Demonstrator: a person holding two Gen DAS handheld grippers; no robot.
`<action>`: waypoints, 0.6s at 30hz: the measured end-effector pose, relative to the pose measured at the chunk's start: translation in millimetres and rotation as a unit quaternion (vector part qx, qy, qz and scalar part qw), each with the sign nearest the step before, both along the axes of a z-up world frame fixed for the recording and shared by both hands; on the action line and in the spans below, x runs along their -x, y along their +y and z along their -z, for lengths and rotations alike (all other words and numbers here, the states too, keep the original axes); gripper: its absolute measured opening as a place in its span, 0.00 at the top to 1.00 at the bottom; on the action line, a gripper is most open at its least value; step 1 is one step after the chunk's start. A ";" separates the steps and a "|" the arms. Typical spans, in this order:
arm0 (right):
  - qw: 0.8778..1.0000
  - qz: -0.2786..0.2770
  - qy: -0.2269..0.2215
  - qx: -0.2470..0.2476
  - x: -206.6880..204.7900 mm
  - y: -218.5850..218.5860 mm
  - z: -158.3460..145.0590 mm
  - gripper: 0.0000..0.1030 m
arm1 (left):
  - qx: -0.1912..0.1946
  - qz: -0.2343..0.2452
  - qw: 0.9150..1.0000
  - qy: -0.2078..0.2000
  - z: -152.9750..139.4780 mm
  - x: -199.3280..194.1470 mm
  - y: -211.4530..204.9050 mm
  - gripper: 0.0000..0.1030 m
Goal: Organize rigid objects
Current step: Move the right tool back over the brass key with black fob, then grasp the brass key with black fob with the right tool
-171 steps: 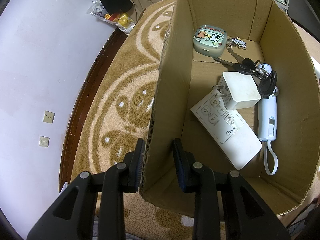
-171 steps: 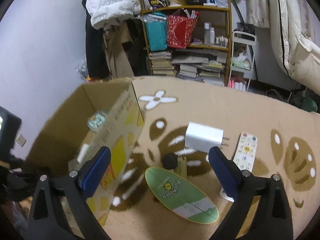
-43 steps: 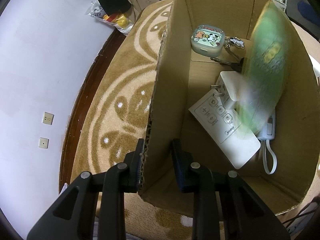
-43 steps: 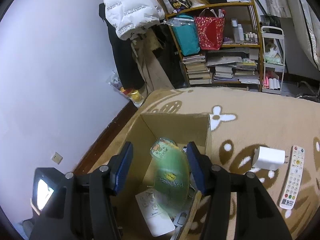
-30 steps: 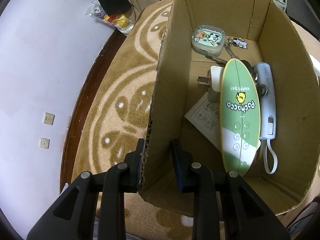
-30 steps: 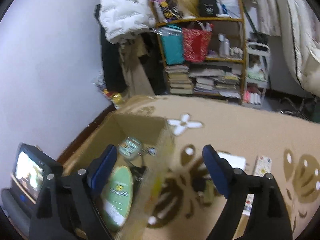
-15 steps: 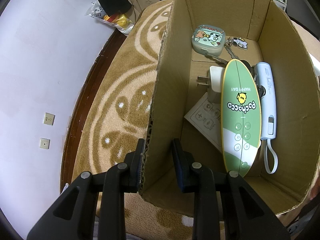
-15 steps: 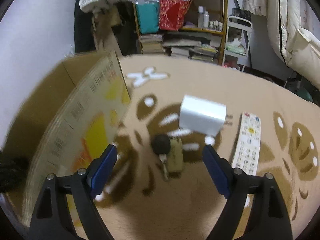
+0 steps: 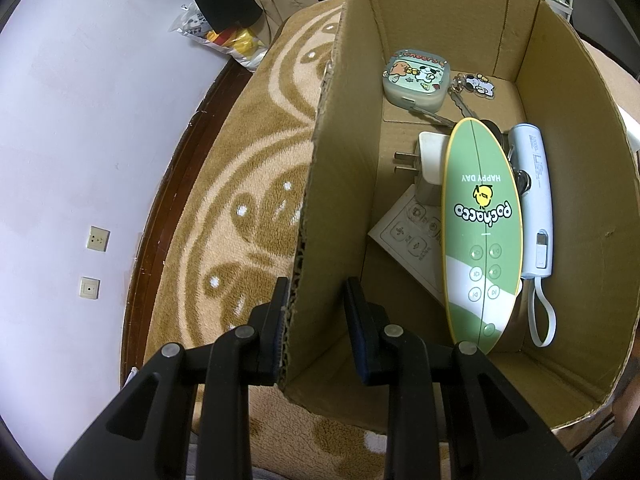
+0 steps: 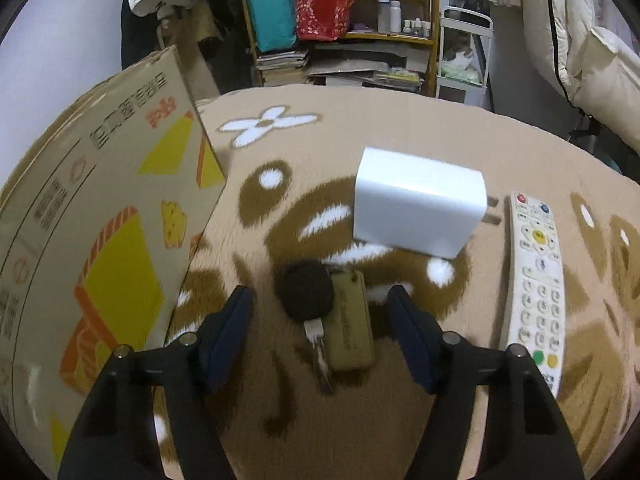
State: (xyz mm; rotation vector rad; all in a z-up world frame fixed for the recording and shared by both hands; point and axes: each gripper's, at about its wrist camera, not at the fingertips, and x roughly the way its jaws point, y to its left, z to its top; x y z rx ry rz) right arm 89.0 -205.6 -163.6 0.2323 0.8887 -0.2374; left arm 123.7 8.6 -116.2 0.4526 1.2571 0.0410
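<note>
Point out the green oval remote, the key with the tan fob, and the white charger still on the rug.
green oval remote (image 9: 482, 216): left wrist view, printed face.
key with tan fob (image 10: 308, 292): right wrist view, black head.
white charger (image 10: 418, 202): right wrist view, top face.

Both wrists downward (close), sharing cardboard box (image 9: 560, 128)

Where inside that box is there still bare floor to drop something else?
In the cardboard box, bare floor lies along the left wall beside the charger, and at the near end below the green board. The middle and right side are crowded.
</note>
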 end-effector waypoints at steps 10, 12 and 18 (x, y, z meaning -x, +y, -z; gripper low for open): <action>1.000 0.026 0.003 0.001 -6.4 -10.0 -2.1 0.68 | -0.001 0.000 1.000 0.001 -0.1 -0.5 -1.3 0.74; 1.000 0.023 0.001 0.006 -5.7 -7.5 -5.5 0.68 | 0.000 0.000 1.000 0.001 -0.5 -0.6 -1.1 0.74; 0.999 -0.001 -0.041 -0.005 2.2 2.8 -31.8 0.68 | 0.000 0.000 1.000 0.001 -0.3 -0.5 -0.3 0.74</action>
